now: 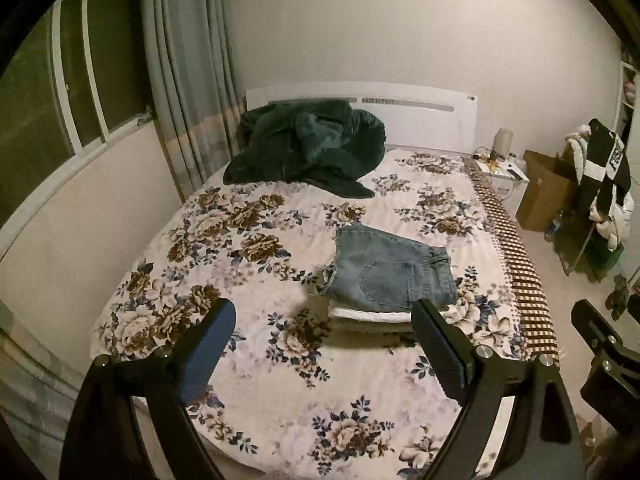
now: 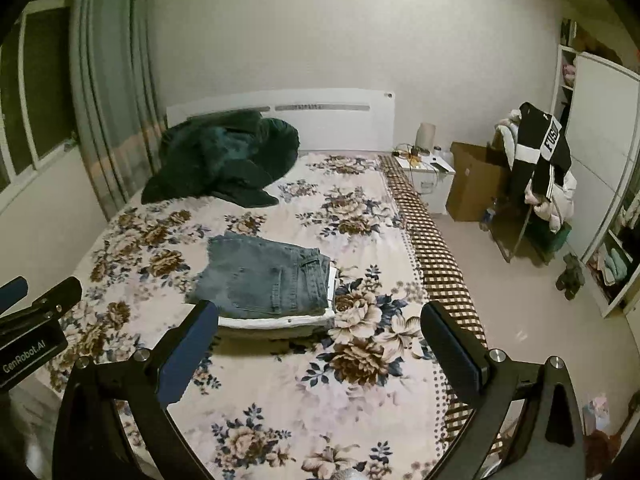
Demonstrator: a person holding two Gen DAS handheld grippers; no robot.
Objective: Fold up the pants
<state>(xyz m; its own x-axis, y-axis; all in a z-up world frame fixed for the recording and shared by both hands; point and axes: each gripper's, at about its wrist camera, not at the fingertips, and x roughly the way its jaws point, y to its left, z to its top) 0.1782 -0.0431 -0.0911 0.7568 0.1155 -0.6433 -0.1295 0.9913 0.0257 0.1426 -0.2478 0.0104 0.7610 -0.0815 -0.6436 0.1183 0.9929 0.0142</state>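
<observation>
— What containers did you have in view, and what was in them?

— I saw a brown cardboard box (image 2: pixel 474 180) on the floor at the far right, beside the white nightstand (image 2: pixel 434 178); I could not tell what it held. A white shelf unit (image 2: pixel 608 264) on the right wall had folded cloth in its lower compartments, too small for me to name.

— And the pants?

— The jeans (image 2: pixel 264 276) lay folded on the floral bed (image 2: pixel 360 400), back pocket up, stacked on top of a folded white garment (image 2: pixel 276 323). The pile sat toward the right side of the bed, well apart from the dark green blanket (image 2: pixel 224 160) heaped near the headboard at the far left.

— How were my two tools posed?

— I had the left gripper (image 1: pixel 324 348) held above the near part of the bed, aimed at the pile, its fingers (image 1: pixel 440 344) spread wide with nothing between them. The right gripper (image 2: pixel 318 344) hovered the same way, just right of the left one, fingers (image 2: pixel 452 348) wide apart and holding nothing. Its left finger overlapped the near left corner of the pile in the right wrist view; I could not tell whether it touched.
</observation>
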